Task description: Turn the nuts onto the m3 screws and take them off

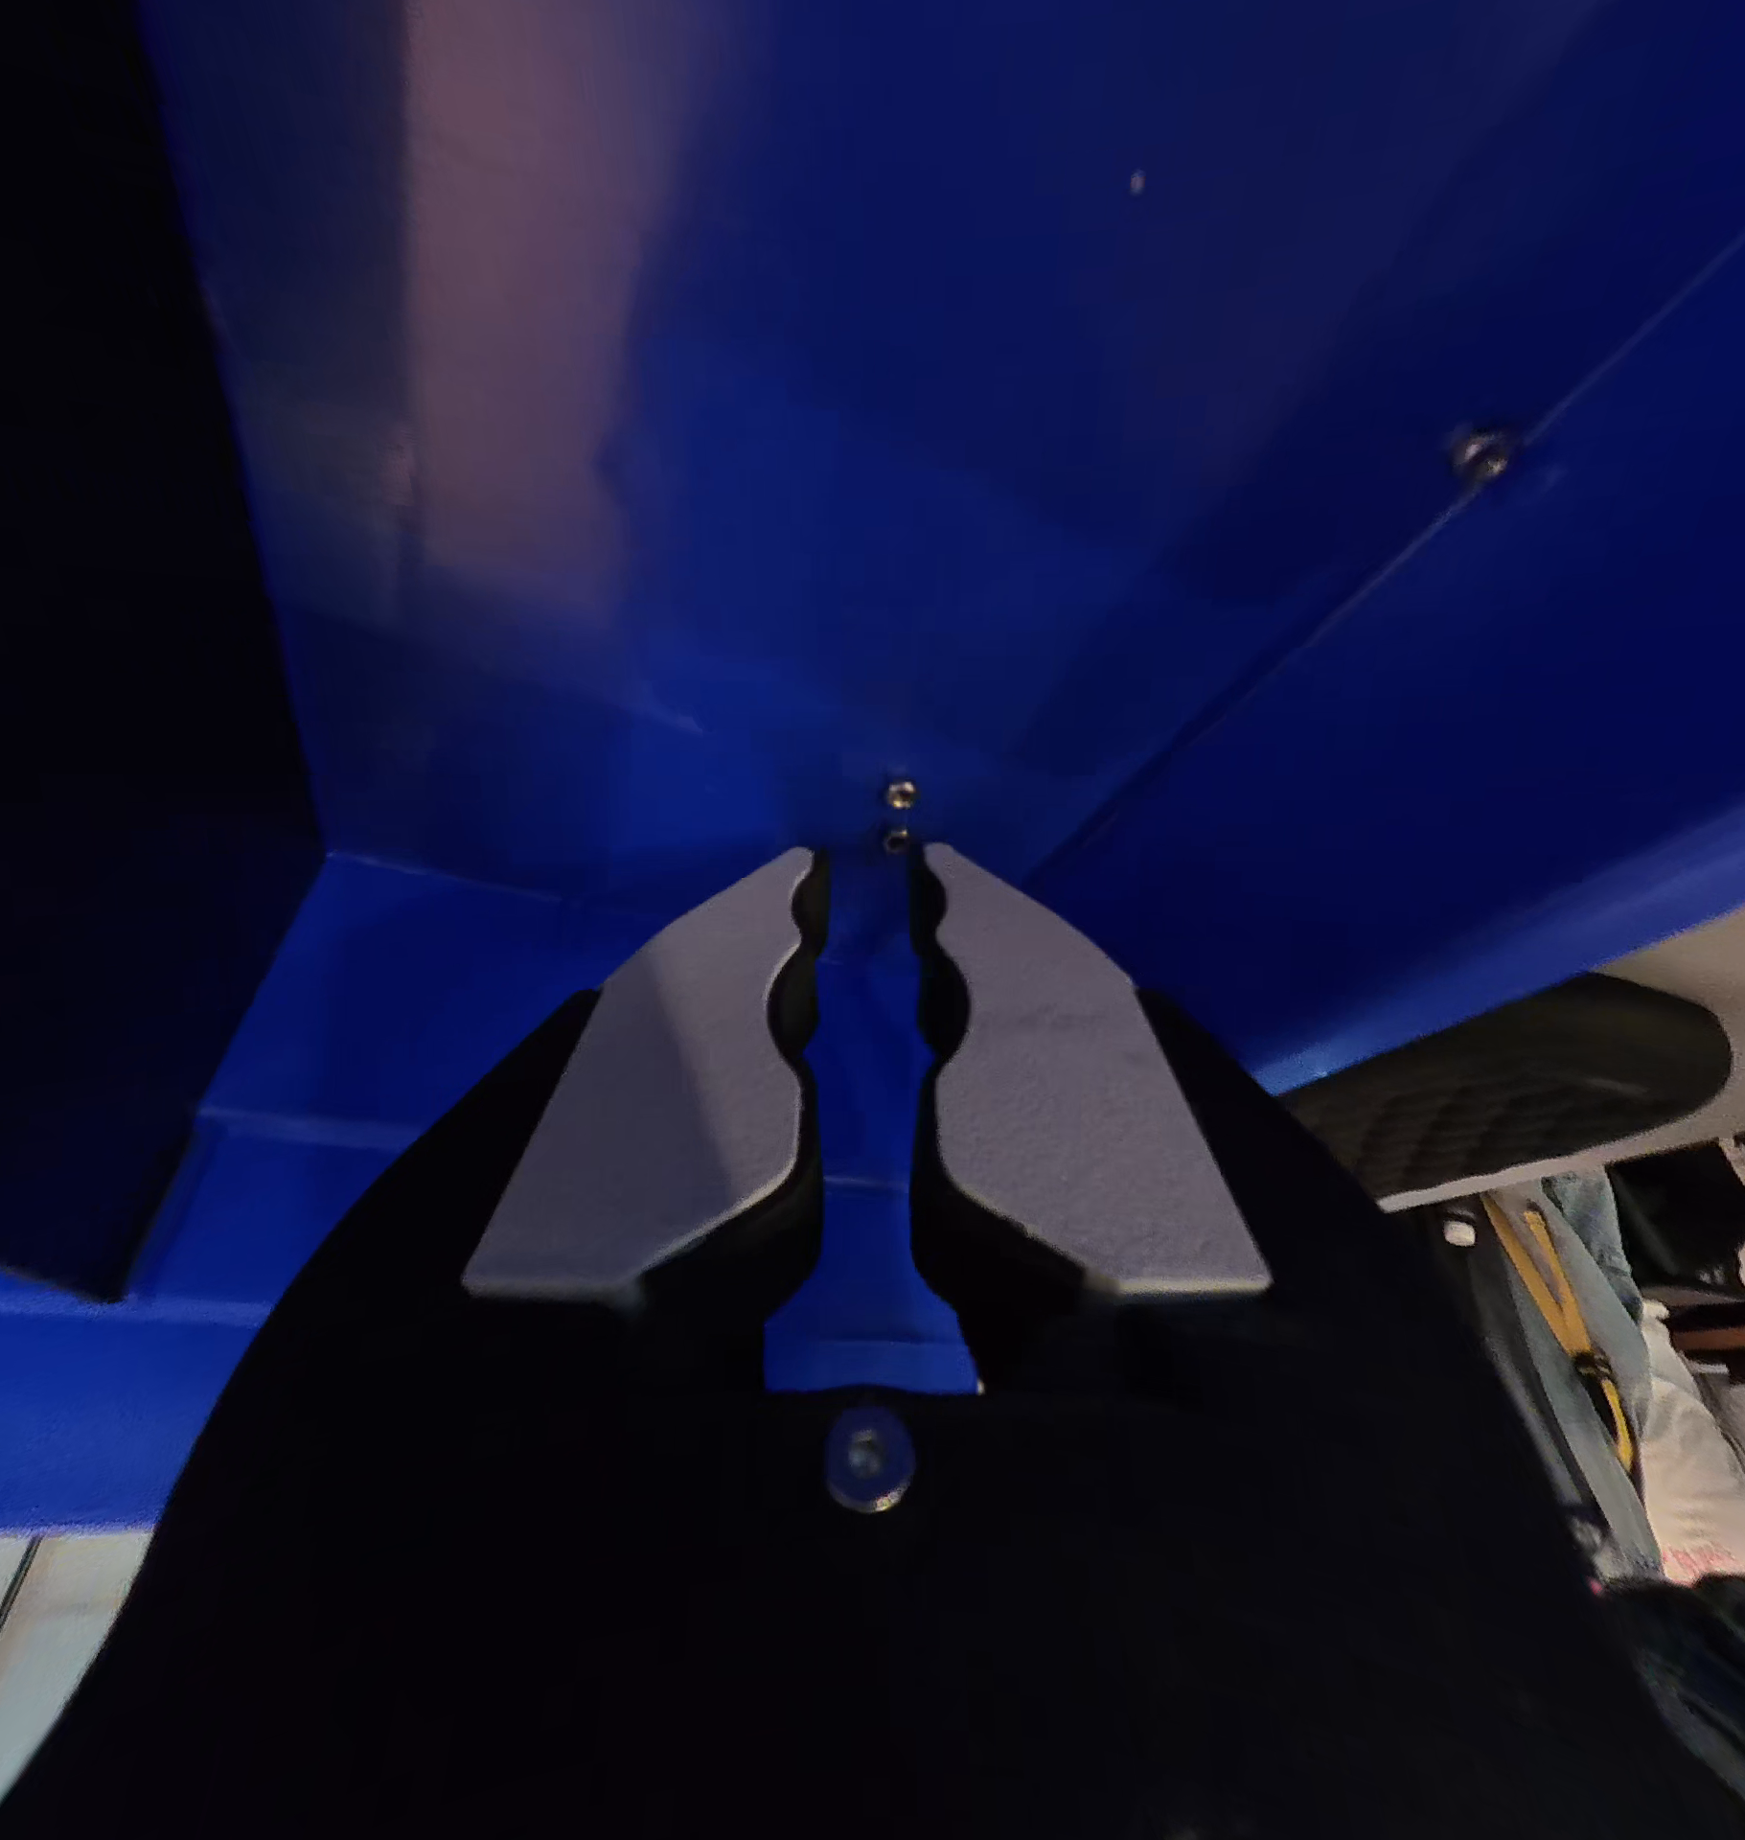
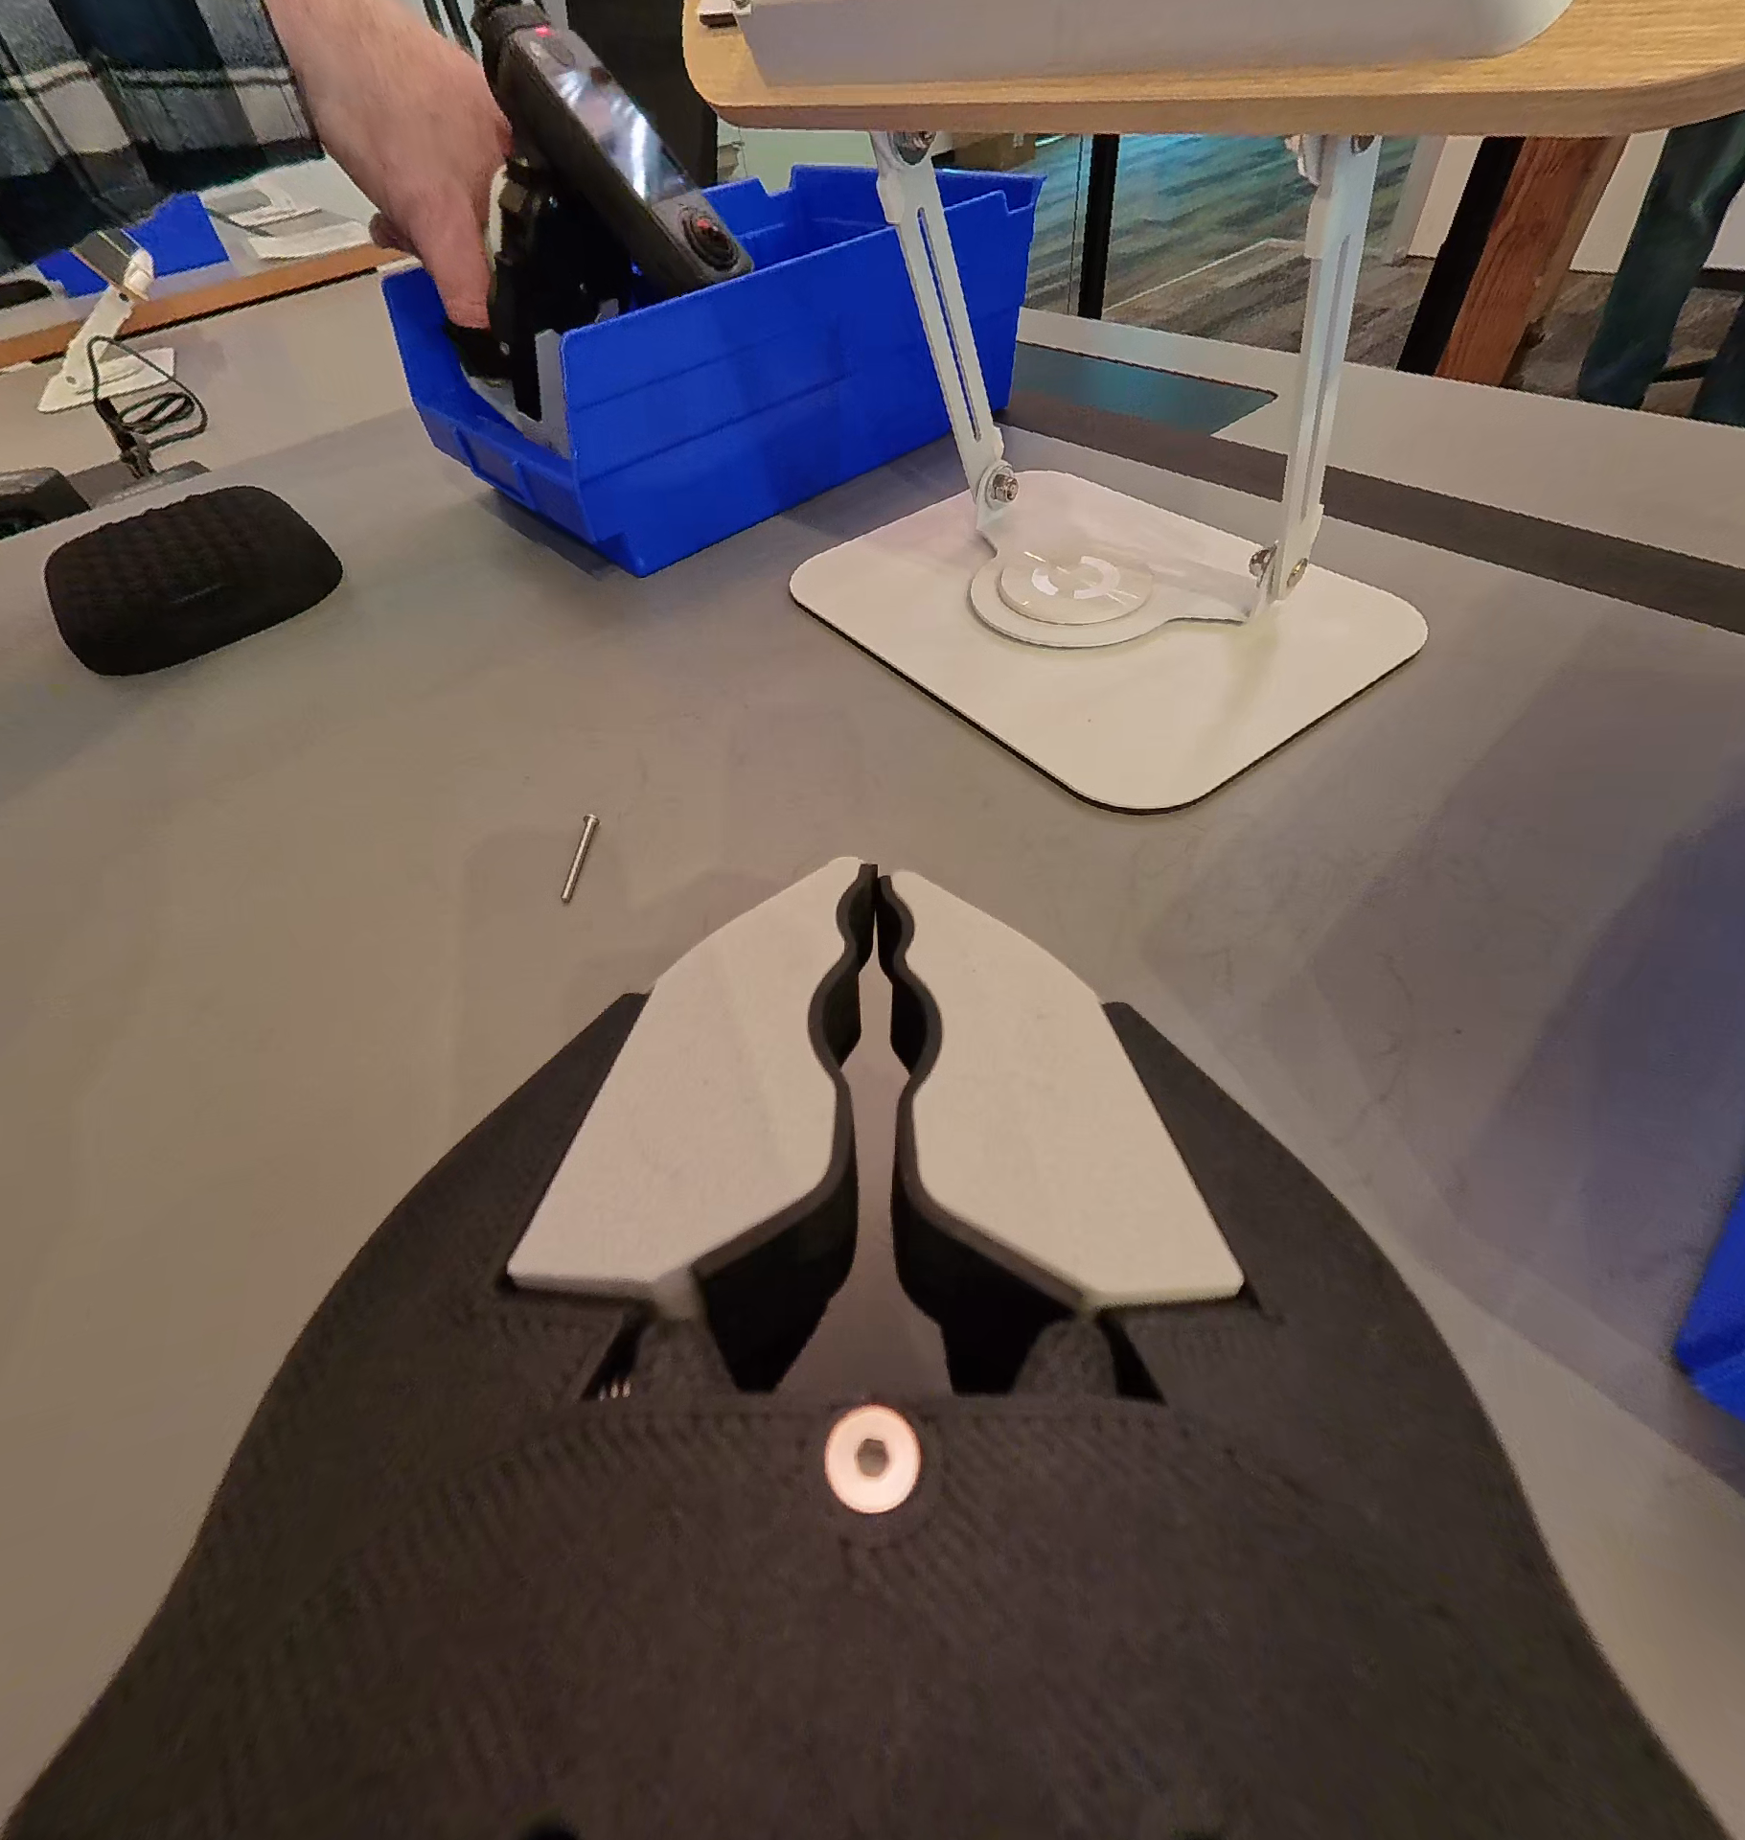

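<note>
Inside the blue plastic storage bin (image 1: 948, 448) the left claw (image 1: 868, 856) reaches down with its grey fingers slightly spread; nothing sits between them, and a small metal nut (image 1: 899, 794) lies on the bin floor just past the tips, not gripped. Seen from the right wrist view, a hand (image 2: 420, 169) holds that tool in the bin (image 2: 749, 398). Over the grey desk (image 2: 251, 996) the right claw (image 2: 876, 876) is pressed together on nothing. A thin silver pin (image 2: 579, 856) lies loose on the desk, just left of its tips, near a white hinged stand (image 2: 1147, 697) and a black textured pad (image 2: 191, 577).
</note>
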Tool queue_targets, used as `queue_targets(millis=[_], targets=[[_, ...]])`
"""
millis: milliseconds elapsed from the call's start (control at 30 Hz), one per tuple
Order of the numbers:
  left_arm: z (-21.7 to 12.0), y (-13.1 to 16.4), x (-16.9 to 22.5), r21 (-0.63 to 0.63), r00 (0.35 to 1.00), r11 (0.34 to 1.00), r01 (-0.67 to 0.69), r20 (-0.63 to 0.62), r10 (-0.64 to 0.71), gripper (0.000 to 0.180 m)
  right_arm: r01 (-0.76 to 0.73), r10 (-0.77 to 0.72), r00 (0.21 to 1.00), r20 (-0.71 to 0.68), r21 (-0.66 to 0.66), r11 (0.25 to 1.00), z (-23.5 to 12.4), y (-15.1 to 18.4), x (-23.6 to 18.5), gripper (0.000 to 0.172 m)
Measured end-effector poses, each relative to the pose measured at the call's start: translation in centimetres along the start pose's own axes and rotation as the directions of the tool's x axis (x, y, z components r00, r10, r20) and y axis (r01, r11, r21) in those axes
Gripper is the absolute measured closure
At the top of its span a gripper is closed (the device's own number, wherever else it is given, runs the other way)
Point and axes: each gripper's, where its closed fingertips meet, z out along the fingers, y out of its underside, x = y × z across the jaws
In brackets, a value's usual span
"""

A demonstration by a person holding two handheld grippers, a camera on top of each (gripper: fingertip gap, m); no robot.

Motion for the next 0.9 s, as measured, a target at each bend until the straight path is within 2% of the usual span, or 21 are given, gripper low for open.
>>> queue_targets(millis=[233, 533, 667, 900], targets=[[-0.1, -0.4, 0.62, 0.009, 1.0, 1.0, -0.013, -0.025, 0.013, 0.18, -0.001, 0.001, 1.0, 0.0, 0.001, 1.0, -0.03, -0.02, 0.0, 0.171], [-0.24, -0.11, 0.25, 0.034, 1.0, 0.999, 0.005, -0.013, -0.004, 0.18, -0.001, 0.001, 1.0, 0.002, 0.001, 1.0, -0.06, 0.0, -0.04, 0.171], [-0.8, -0.65, 0.3, 0.086, 1.0, 0.996, -0.003, -0.009, 0.004, 0.169, -0.002, 0.002, 1.0, 0.002, -0.002, 1.0, -0.03, 0.03, -0.03, 0.171], [-0.36, -0.87, 0.3, 0.075, 0.999, 0.996, -0.044, 0.007, 0.044, 0.173, -0.001, 0.001, 1.0, 0.002, -0.001, 1.0, -0.04, 0.03, -0.04, 0.171]])
